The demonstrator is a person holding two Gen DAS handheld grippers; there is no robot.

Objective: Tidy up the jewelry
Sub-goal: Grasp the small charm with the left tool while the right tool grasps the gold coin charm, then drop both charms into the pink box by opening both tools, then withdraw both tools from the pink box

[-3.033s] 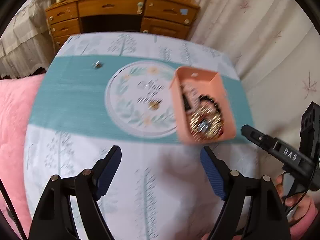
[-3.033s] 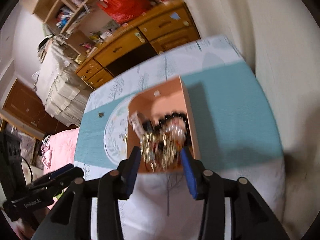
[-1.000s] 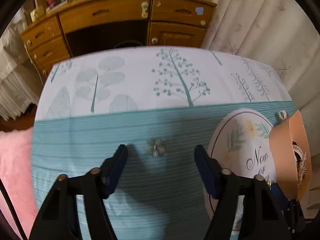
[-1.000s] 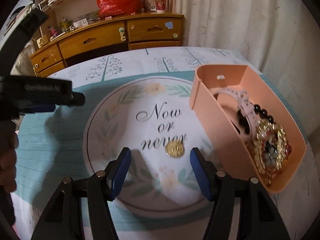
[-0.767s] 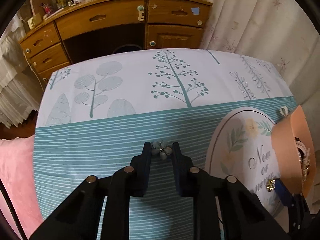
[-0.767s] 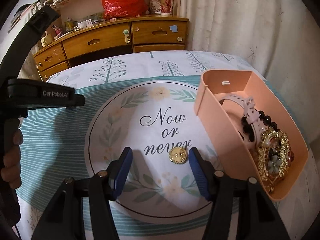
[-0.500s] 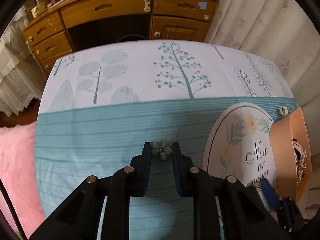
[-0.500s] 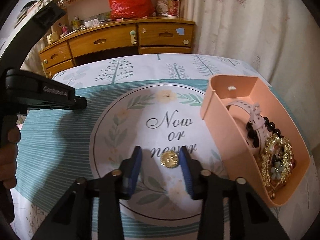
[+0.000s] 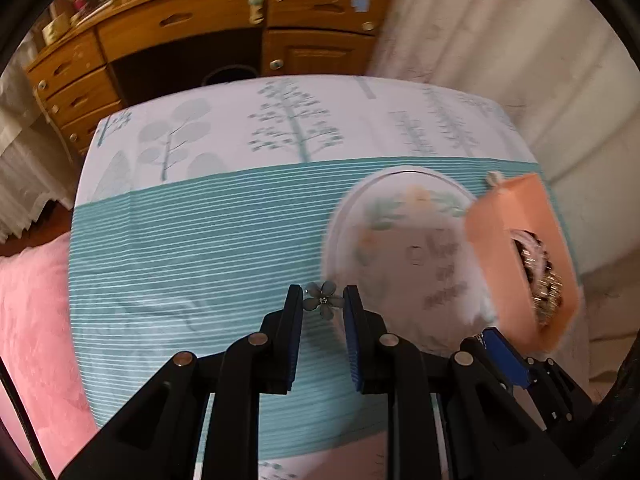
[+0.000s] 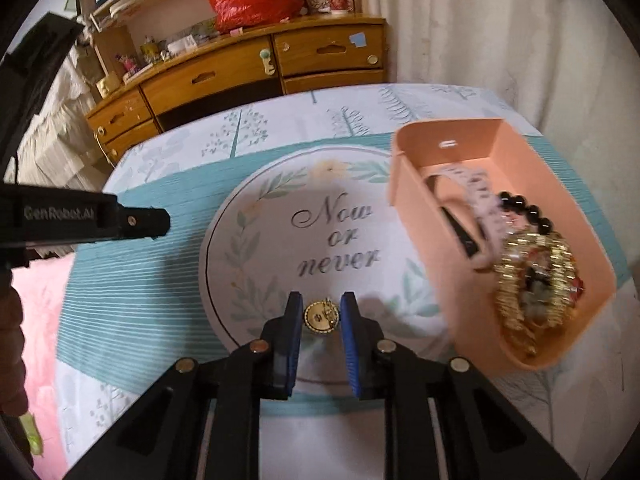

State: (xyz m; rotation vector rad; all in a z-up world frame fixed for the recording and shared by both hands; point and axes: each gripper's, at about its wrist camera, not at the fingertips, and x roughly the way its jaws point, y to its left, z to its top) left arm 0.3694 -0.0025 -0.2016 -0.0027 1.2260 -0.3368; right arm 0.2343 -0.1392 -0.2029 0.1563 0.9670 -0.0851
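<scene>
In the left wrist view my left gripper (image 9: 322,300) is shut on a small grey flower brooch (image 9: 323,301), held a little above the teal striped cloth. In the right wrist view my right gripper (image 10: 321,317) is shut on a round gold brooch (image 10: 321,317), lifted just over the white "Now or never" circle (image 10: 280,240). The peach box (image 10: 416,216) stands to the right of both grippers, seen in the left view as the peach box (image 9: 496,224). It holds a pink watch strap (image 10: 480,196), black beads (image 10: 528,208) and gold jewelry (image 10: 532,280).
The left gripper's body (image 10: 80,220) reaches in from the left of the right wrist view, a hand below it. A pink blanket (image 9: 36,320) lies left of the table. A wooden desk (image 9: 200,28) stands behind, a curtain (image 10: 500,40) to the right.
Both grippers closed, the left on the flower brooch and the right on the gold brooch. Both have since lifted off the cloth, and the left moved right toward the peach box.
</scene>
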